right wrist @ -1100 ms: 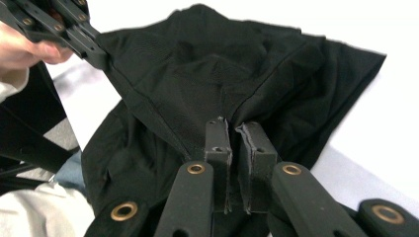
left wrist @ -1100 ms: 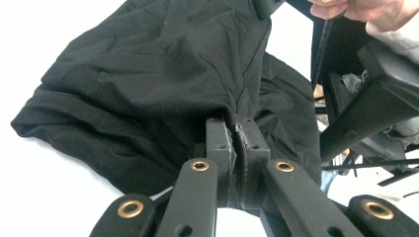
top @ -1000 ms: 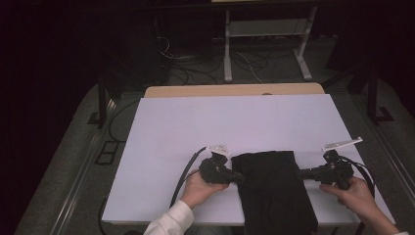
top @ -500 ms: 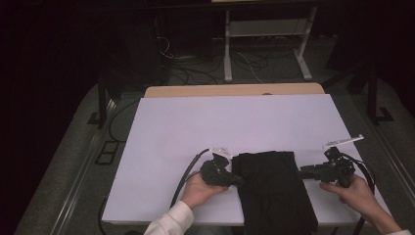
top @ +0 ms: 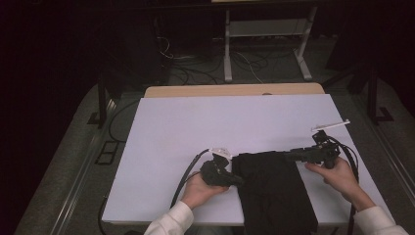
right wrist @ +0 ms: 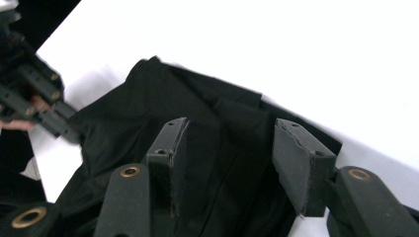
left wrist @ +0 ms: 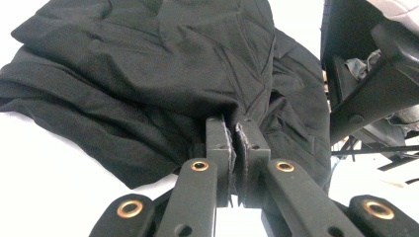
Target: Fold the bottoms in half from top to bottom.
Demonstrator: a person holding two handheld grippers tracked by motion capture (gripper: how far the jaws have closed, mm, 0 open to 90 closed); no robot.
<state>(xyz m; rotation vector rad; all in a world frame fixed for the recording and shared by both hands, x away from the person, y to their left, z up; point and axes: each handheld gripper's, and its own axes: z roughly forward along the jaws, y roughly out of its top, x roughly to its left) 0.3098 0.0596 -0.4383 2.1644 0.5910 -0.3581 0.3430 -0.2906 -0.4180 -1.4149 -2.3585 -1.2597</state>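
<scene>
Black garment, folded into a long dark rectangle, lies at the near edge of the white table, right of the middle, with its near end hanging over that edge. At the cloth's left side, the left gripper has its jaws pressed together on a fold of the fabric; the left gripper view shows the pads pinching bunched black cloth. A person's left hand, in a white sleeve, holds that gripper, and its black cable loops across the tabletop toward the near edge. At the cloth's far right corner, the right gripper has just been opening; its jaws stand spread above the cloth with nothing pressed between them, the fabric lying beneath the gap. The right hand sits near the table's right edge. Beyond the garment the tabletop runs bare to the far edge, where a strip of wooden board shows. Farther off, on the dark floor, stand a white metal frame and loose cables.
</scene>
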